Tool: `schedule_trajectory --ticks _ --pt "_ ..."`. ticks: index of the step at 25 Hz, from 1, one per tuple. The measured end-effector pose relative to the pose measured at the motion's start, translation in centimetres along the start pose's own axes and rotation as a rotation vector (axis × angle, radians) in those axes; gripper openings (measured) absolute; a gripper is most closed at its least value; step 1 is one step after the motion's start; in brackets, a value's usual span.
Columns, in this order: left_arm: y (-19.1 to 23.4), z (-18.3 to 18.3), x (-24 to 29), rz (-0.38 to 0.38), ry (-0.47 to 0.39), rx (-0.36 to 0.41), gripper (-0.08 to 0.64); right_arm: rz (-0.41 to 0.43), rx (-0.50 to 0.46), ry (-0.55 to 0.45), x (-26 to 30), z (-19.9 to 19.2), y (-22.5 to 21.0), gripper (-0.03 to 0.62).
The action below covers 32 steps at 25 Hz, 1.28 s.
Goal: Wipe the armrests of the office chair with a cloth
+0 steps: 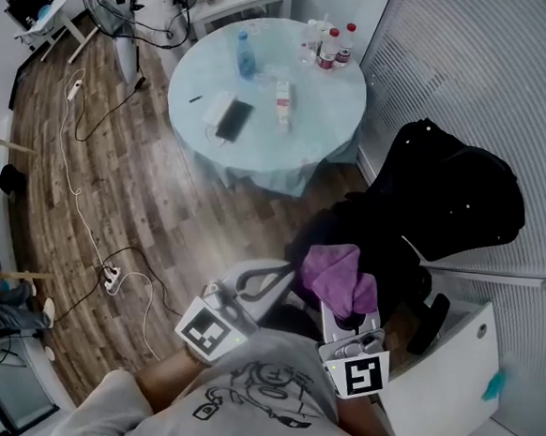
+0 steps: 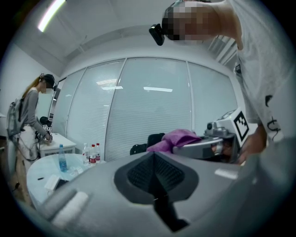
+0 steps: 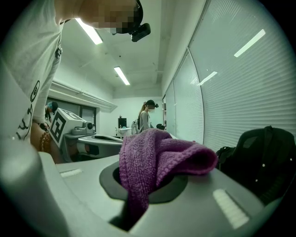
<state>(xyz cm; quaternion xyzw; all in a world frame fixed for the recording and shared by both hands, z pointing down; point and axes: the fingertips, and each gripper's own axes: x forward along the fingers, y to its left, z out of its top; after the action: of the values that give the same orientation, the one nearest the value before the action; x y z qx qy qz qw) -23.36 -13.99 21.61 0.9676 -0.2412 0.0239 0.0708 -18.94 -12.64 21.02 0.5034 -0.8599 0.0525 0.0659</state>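
Observation:
A purple knitted cloth (image 1: 338,276) (image 3: 159,159) (image 2: 178,138) is pinched in my right gripper (image 1: 343,303) (image 3: 143,185), which is shut on it; the cloth bunches up above the jaws. My left gripper (image 1: 266,282) (image 2: 155,173) is held beside it at the left, jaws shut with nothing between them. The black office chair (image 1: 433,216) (image 3: 266,157) stands just ahead and to the right, against the blinds, its seat partly hidden beneath the cloth. A black armrest (image 1: 429,323) shows at the chair's near right side.
A round pale-blue table (image 1: 264,99) with bottles, a carton and a phone stands ahead at the left. Cables and a power strip (image 1: 110,279) lie on the wood floor. A white cabinet (image 1: 449,377) is at my right. Another person (image 2: 32,120) works at a far desk.

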Motion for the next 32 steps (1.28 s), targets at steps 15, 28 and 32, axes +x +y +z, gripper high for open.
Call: schedule_trajectory --ticks 15,28,32 --pt "1.9 -11.2 1.4 0.017 0.123 -0.074 0.002 0.089 0.036 0.133 2.8 -11.5 -0.2 0.029" --pt "5.5 -21.5 3.2 0.035 0.161 -0.111 0.002 0.163 -0.083 0.342 6.2 -23.6 -0.1 0.031" --pt "6.8 -24.9 3.1 0.051 0.191 -0.132 0.002 0.200 -0.087 0.395 7.2 -27.7 0.7 0.031"
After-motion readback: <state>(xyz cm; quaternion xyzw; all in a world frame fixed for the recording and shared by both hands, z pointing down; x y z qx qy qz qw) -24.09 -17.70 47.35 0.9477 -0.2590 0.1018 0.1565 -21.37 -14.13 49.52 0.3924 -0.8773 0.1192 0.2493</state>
